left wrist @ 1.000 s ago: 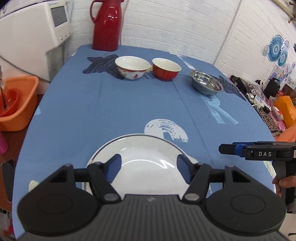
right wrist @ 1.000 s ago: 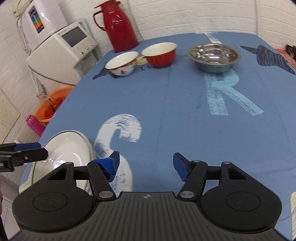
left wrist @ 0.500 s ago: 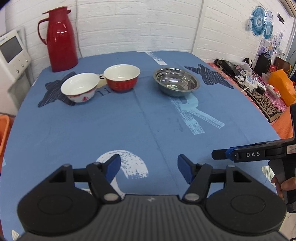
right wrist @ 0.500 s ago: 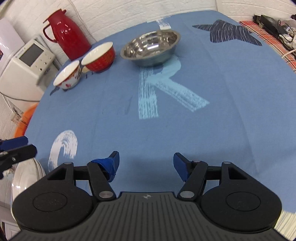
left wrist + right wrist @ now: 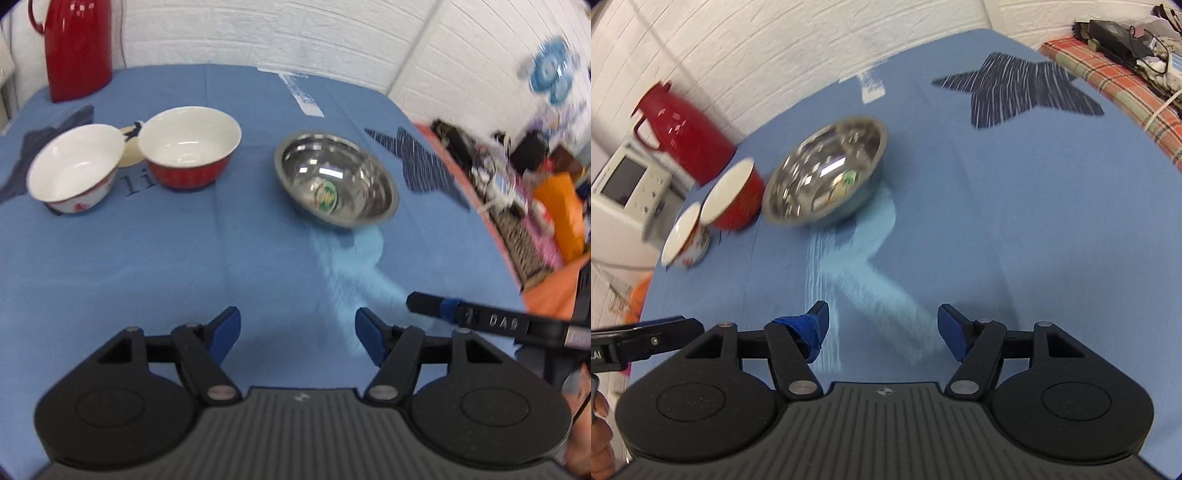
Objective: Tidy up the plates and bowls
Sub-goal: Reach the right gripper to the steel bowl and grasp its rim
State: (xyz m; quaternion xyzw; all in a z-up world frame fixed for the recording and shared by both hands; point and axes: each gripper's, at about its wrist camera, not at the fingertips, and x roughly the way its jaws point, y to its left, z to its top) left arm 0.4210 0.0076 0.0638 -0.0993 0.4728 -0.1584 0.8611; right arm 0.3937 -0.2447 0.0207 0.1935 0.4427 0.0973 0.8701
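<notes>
Steel bowl (image 5: 336,184): shiny, round, green sticker at inside bottom, upright, mouth up; no long axis. Sits on blue tablecloth (image 5: 110,258), ahead of both grippers.

Red bowl (image 5: 189,147): white inside, upright, left of steel bowl, apart.

White bowl (image 5: 75,168): red markings on side, upright, farther left of steel bowl, rim near red bowl.

Red thermos (image 5: 77,48): behind, far left of steel bowl.

Left gripper (image 5: 297,334): released, empty, short of steel bowl.

Right gripper (image 5: 882,328): released, empty, short of steel bowl.

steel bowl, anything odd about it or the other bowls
Nothing looks spilled or damaged. The steel bowl sits upright and empty apart from a sticker inside. The red bowl and the white bowl stand upright, rims nearly touching.
</notes>
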